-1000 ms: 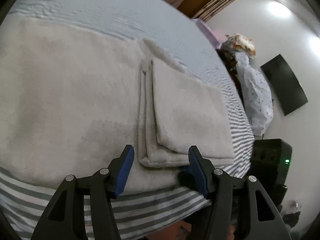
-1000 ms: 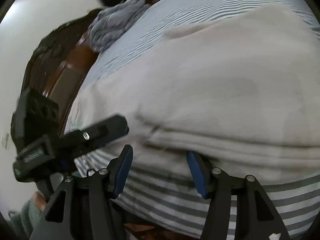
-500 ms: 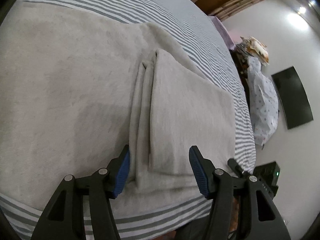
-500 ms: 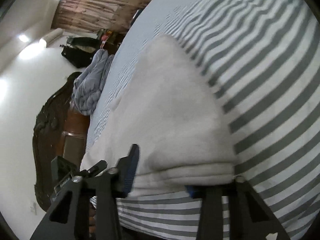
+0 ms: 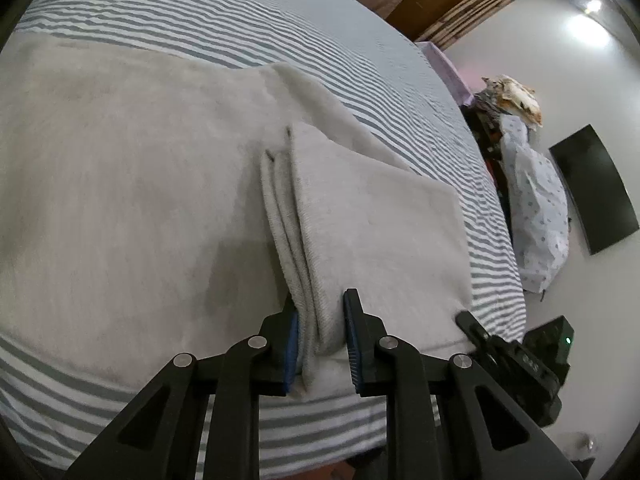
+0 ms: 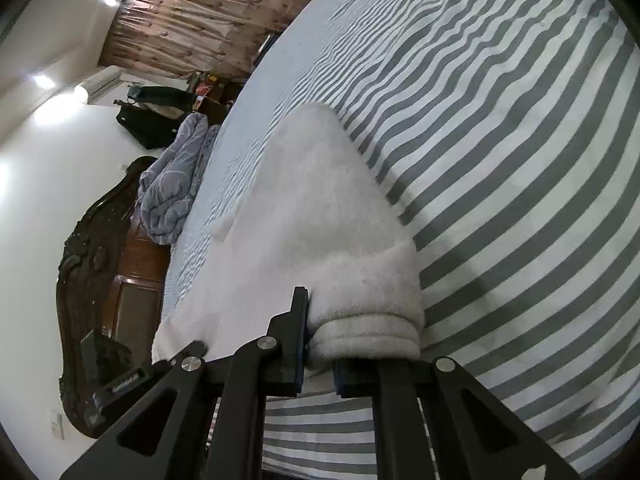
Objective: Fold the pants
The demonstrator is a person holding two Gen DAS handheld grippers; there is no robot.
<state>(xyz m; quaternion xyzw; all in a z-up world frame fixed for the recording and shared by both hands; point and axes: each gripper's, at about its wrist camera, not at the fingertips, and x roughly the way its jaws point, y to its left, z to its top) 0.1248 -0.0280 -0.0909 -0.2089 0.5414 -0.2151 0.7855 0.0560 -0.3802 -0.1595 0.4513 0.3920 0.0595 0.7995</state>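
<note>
Pale grey fleece pants [image 5: 160,180] lie spread on the striped bed sheet [image 5: 240,8], with one end folded over into a stacked panel [image 5: 380,232]. My left gripper [image 5: 322,340] is at the near edge of that panel. Its jaws are closing, and the layered edge sits pinched between the blue pads [image 5: 294,344]. In the right wrist view the pants [image 6: 304,208] run away to the upper left. My right gripper [image 6: 320,356] is shut on their thick rolled near corner [image 6: 372,320], which drapes over and hides the right finger.
The bed's near edge is just below both grippers. A dark carved wooden headboard [image 6: 92,272] and a crumpled grey-blue blanket [image 6: 172,192] lie at one side. A black screen [image 5: 596,188] hangs on the wall behind a cloth-covered pile [image 5: 540,216].
Both grippers went from open to closed on the pants' near edge. The left one slid forward onto the folded panel's edge. The right one swung along the edge and rolled.
</note>
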